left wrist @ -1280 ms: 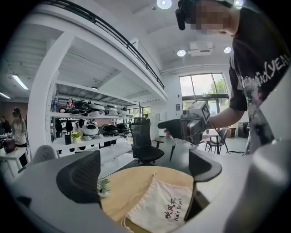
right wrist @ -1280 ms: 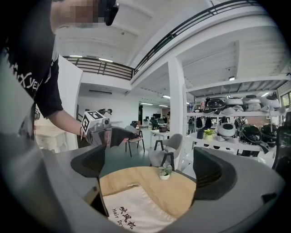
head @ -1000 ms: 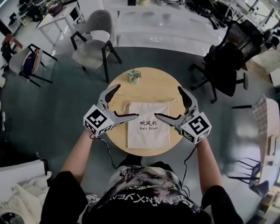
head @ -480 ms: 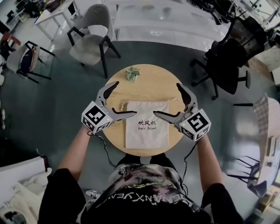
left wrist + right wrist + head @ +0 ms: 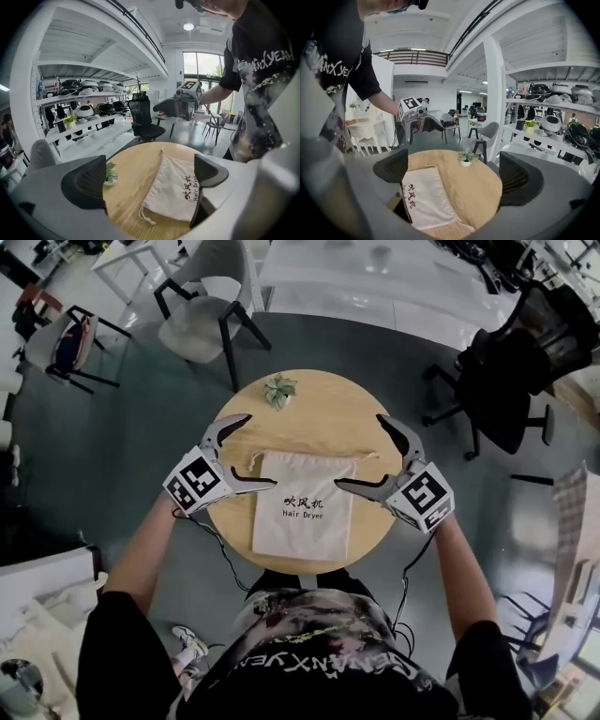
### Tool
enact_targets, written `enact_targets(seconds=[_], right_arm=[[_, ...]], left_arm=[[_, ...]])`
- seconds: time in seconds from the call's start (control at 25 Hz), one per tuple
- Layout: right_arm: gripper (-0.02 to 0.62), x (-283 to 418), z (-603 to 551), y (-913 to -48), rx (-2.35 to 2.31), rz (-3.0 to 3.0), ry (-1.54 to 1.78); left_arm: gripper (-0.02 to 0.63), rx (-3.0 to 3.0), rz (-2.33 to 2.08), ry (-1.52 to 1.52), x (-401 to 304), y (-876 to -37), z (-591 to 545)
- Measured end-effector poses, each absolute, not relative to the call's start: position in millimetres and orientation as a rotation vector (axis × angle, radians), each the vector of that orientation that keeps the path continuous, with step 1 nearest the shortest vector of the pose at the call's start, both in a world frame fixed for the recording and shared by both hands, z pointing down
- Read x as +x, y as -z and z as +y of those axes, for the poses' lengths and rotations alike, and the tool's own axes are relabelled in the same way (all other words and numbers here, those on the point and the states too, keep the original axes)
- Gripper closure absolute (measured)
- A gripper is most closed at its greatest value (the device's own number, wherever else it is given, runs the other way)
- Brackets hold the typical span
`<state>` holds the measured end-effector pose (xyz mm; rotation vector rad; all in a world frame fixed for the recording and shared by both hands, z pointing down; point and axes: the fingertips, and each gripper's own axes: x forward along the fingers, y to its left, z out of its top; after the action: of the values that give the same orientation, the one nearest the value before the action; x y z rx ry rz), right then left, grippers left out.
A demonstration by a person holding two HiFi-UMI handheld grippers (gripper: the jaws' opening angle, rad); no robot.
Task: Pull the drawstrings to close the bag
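Observation:
A cream drawstring bag (image 5: 305, 507) printed "Hair Dryer" lies flat on the round wooden table (image 5: 319, 413), its mouth at the far end. Short cord ends stick out at the mouth's left corner (image 5: 251, 457) and right corner (image 5: 371, 456). My left gripper (image 5: 261, 450) hovers open at the bag's left side, holding nothing. My right gripper (image 5: 359, 451) hovers open at the right side, also holding nothing. In the left gripper view the bag (image 5: 180, 185) and a knotted cord (image 5: 145, 218) lie between the jaws. The right gripper view shows the bag (image 5: 424, 197) by the left jaw.
A small potted plant (image 5: 278, 390) stands at the table's far edge. A grey chair (image 5: 202, 296) and a black office chair (image 5: 511, 371) stand beyond the table on the dark floor. A long white table (image 5: 375, 277) lies farther back.
The head view has shifted a little. Both grippers stay open beside the bag, and the left one has drifted slightly outward. The bag has not moved on the table.

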<state>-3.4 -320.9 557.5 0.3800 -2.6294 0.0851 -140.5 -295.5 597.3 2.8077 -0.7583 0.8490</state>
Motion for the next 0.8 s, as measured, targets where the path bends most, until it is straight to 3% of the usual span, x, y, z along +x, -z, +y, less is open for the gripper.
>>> enact_targets(seconds=[0.8], right_arm=[[0.011,23,-340,-655,0.082,-2.418,-0.010]], left_arm=[[0.021,2.659,-0.573,-1.184,-151,-683,-307]])
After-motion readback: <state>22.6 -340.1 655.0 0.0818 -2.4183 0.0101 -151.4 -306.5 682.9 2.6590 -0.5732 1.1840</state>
